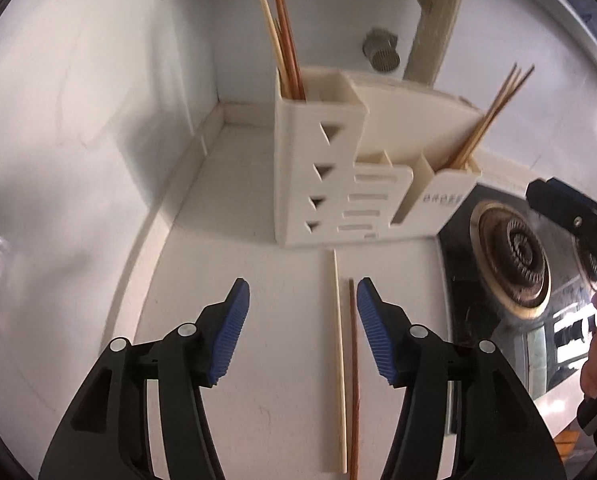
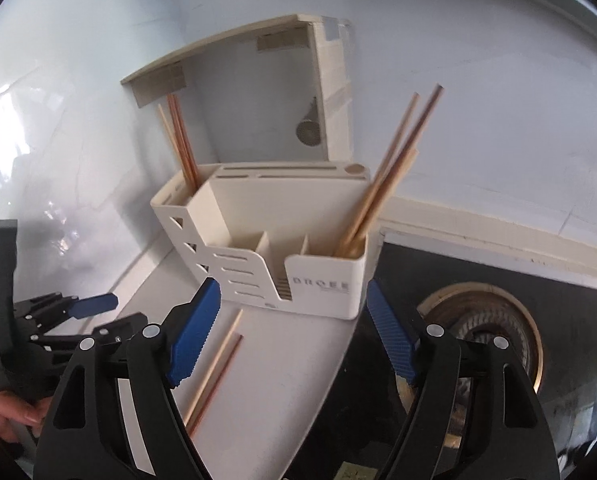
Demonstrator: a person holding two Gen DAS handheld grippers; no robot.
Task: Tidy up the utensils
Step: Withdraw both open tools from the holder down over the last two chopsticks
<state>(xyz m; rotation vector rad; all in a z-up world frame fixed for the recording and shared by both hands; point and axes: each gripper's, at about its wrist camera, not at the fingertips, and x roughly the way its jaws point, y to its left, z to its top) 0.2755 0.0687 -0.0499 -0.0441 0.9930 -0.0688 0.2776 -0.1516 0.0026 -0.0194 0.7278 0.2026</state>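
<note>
Loose chopsticks: 2 lie flat on the counter, a pale chopstick (image 1: 340, 360) and a reddish-brown chopstick (image 1: 353, 380), side by side and nearly parallel, in the lower middle of the left wrist view. Their far tips stop just short of the holder, so they read as the pieces you have yet to put away.

Holder: the cream utensil holder (image 1: 318, 168) stands upright in the centre of the frame. Its tall left compartment already carries upright chopsticks (image 1: 282, 40); the low right compartment carries another bundle (image 2: 382, 192) leaning out to the right. Sorting looks partly done.

Left gripper (image 1: 303, 336): your tongs stand apart, gripping nothing. Both loose sticks lie between the blue pads, close to the right one, which suits a pinch from above. Judging by this, closing would catch the pair.

Right gripper (image 2: 294, 332): tongs apart and empty, aimed at the holder front, with the loose sticks at the lower left of its view.

Surroundings: the counter (image 1: 258, 280) is pale; a gas burner (image 1: 514, 256) sits at the right of the frame, beside the holder.

Risk: thin sticks on a flat surface may roll or scissor as you close.
</note>
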